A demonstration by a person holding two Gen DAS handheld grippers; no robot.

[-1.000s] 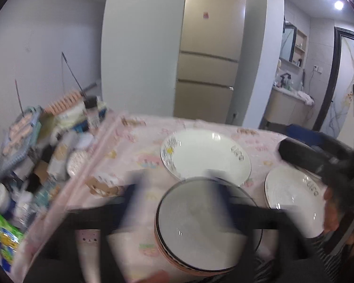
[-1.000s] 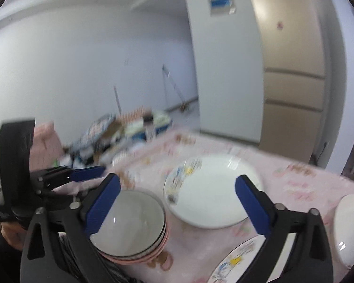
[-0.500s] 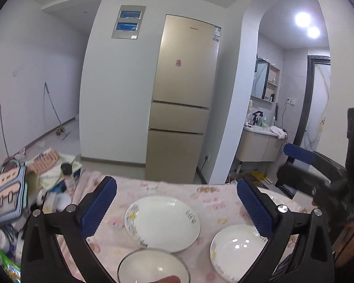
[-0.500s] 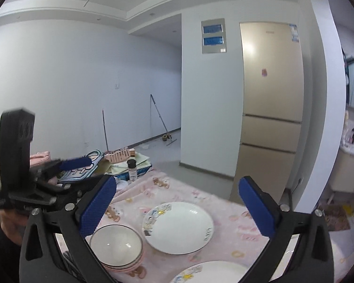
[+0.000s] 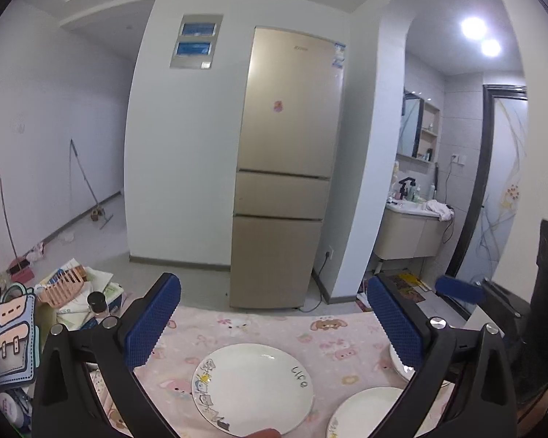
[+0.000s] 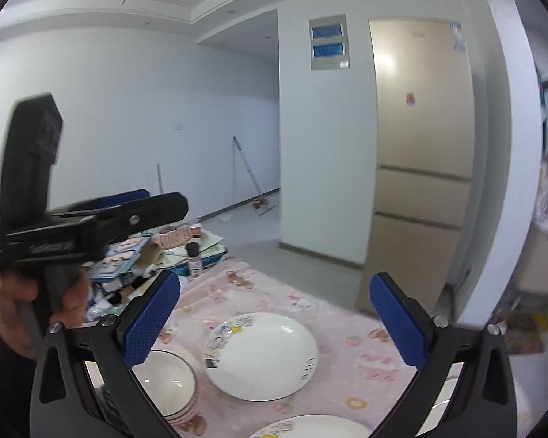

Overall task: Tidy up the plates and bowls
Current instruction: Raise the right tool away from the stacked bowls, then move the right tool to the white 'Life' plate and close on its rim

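— Looking across the pink tablecloth [image 5: 274, 332], where is there room?
— Bare cloth runs to the far edge, with the fridge [image 5: 285, 168] beyond.
— And the dishes?
— The white plate [image 6: 261, 356] lies flat mid-table, cartoon print on its rim; stacked bowls [image 6: 166, 385] stand just left, apart from it.
— The claws?
— Left gripper [image 5: 274, 323] and right gripper [image 6: 274, 323] both gape wide, holding nothing.
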